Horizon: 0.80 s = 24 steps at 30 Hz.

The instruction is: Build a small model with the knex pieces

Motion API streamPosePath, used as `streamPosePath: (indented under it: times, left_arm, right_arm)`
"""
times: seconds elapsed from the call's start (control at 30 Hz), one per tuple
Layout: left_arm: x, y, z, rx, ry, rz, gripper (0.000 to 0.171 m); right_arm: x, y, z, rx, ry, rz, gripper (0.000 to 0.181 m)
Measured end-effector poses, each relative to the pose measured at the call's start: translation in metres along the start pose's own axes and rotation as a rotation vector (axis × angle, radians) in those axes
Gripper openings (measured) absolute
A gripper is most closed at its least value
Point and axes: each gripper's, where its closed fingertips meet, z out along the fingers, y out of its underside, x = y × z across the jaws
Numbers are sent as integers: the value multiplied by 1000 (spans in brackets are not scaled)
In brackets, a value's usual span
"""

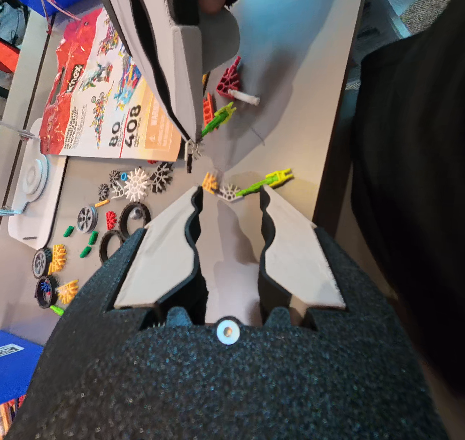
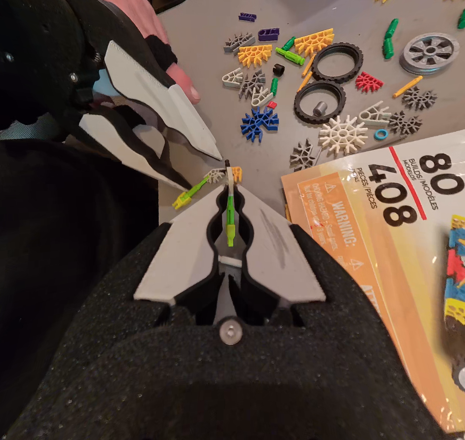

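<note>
My left gripper (image 1: 230, 189) is open and empty, low over the grey table (image 1: 289, 131). Just beyond its tips lies a light grey connector (image 1: 229, 192) with a green rod (image 1: 264, 181) stuck in it, and a yellow connector (image 1: 210, 181) beside it. My right gripper (image 2: 230, 186) is shut on a small whitish connector (image 2: 229, 178) seen edge-on, whose green rod (image 2: 230, 216) runs back between the fingers. It hangs right above the yellow connector (image 2: 237, 173). The left gripper (image 2: 203, 173) shows open at the upper left; the right gripper (image 1: 193, 139) comes down from the top.
A building-set package (image 1: 105, 95) (image 2: 377, 226) lies beside the work spot. Loose parts are scattered: tyres (image 2: 338, 61), a grey wheel (image 2: 430, 51), a white snowflake connector (image 2: 343, 134), a blue connector (image 2: 259, 123), a dark red connector (image 1: 229, 80). The table edge (image 1: 332, 151) is close. Across from one pair of fingers to the other is roughly 5 cm.
</note>
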Motion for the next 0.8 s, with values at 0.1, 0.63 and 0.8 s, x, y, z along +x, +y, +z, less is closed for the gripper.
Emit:
streamPosePath:
  times: [0.1,0.63,0.8]
  left_arm:
    - [-1,-9,14,-11,-53,-57,43]
    - [-16,21,2,-63,-115,-193,27]
    - [-16,22,3,-53,-86,-175,20]
  right_arm:
    - [2,5,-3,3,0,26,2]
    - [0,2,16,-164,-148,3,2]
    - [4,0,24,-232,-166,-9,2]
